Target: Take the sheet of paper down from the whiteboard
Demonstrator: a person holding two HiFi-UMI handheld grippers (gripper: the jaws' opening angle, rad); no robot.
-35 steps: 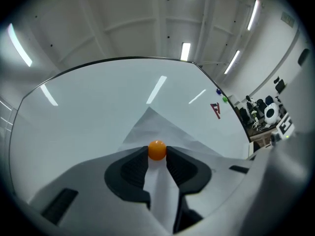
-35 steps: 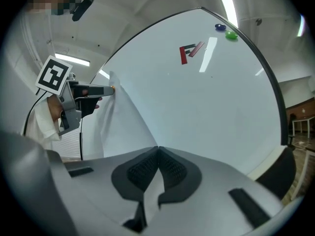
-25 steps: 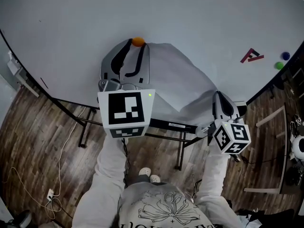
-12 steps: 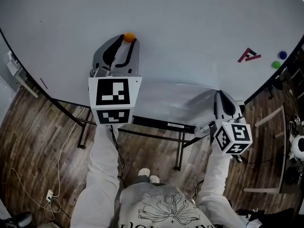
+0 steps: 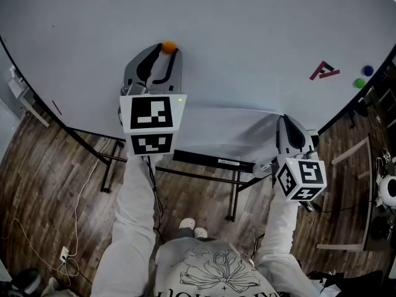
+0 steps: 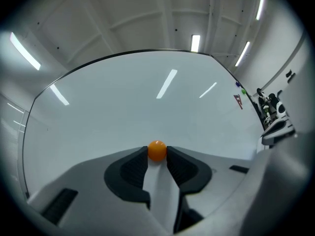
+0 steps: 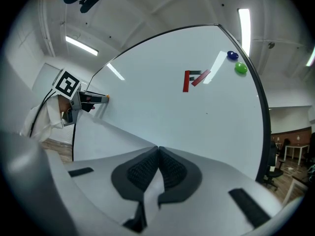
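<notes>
Sheet of paper (image 5: 229, 132): where does it lie, reading from the left? (Student)

Begin at the left gripper (image 5: 166, 53), high on the whiteboard (image 5: 260, 23). Its jaws stand part-way apart, clamped on a small orange ball magnet (image 6: 157, 150) at their tips. Whether the ball touches the board cannot be told. No paper lies under it. The sheet sags below and to the right, slumped against the lower board. Its right end is pinched in the right gripper (image 7: 158, 152), whose jaws are pressed fully together on a strip of the paper. (Tutor)

Is the sheet free of the board, then? (Student)

So it is judged, since no magnet shows on it. A red F-shaped piece (image 5: 326, 72), a blue magnet (image 5: 369, 70) and a green magnet (image 5: 360, 83) sit at the far right on bare board, well apart from the paper. (Tutor)

How is the step in hand done well? (Student)

Probably thus. On the left, park the orange magnet on bare board, clear of the sheet. Open those jaws only once the ball sits firmly, or it may drop and roll. On the right, hold the pinch firm and draw the sheet straight out from the board, not along it. Thin paper hung from one corner is likely to crease or tear at the pads if dragged. The freed left gripper could then take the loose left end, so the sheet travels level and flat. (Tutor)
</notes>
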